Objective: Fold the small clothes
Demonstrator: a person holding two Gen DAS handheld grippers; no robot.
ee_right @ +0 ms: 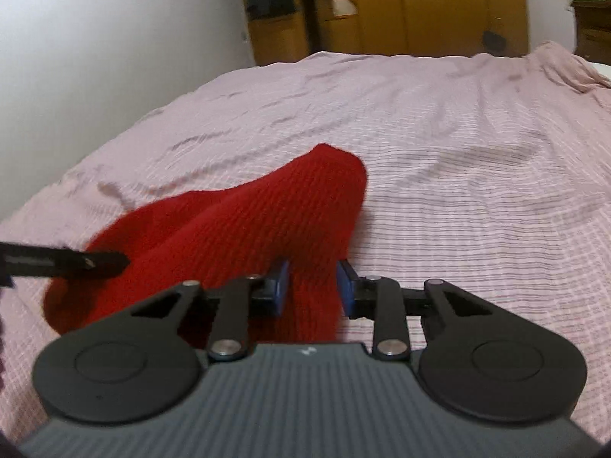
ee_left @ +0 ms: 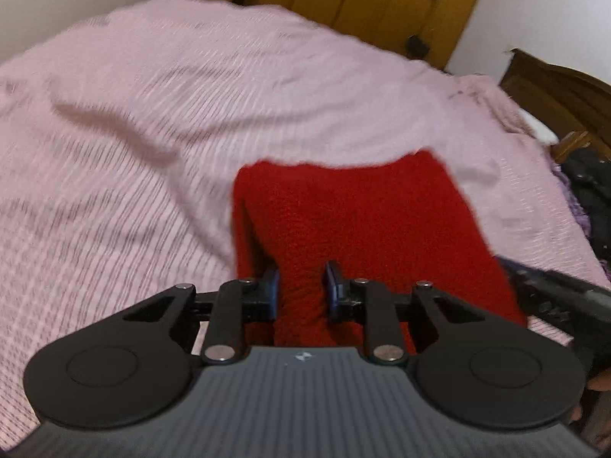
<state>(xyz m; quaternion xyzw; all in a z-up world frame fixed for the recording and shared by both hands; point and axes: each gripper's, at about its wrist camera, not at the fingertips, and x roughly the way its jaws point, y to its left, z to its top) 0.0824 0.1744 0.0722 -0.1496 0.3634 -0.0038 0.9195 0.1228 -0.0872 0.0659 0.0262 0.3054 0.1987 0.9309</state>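
Pink bedspread, both hand-held grippers pinching red knit, shelves only in right view

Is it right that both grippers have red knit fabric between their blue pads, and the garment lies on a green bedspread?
Not quite. The bedspread is pink, not green, as the right wrist view shows. The rest holds: the left gripper and the right gripper each have the red knit garment between their blue pads.

Wrist views tilt down (close); both share red knit.
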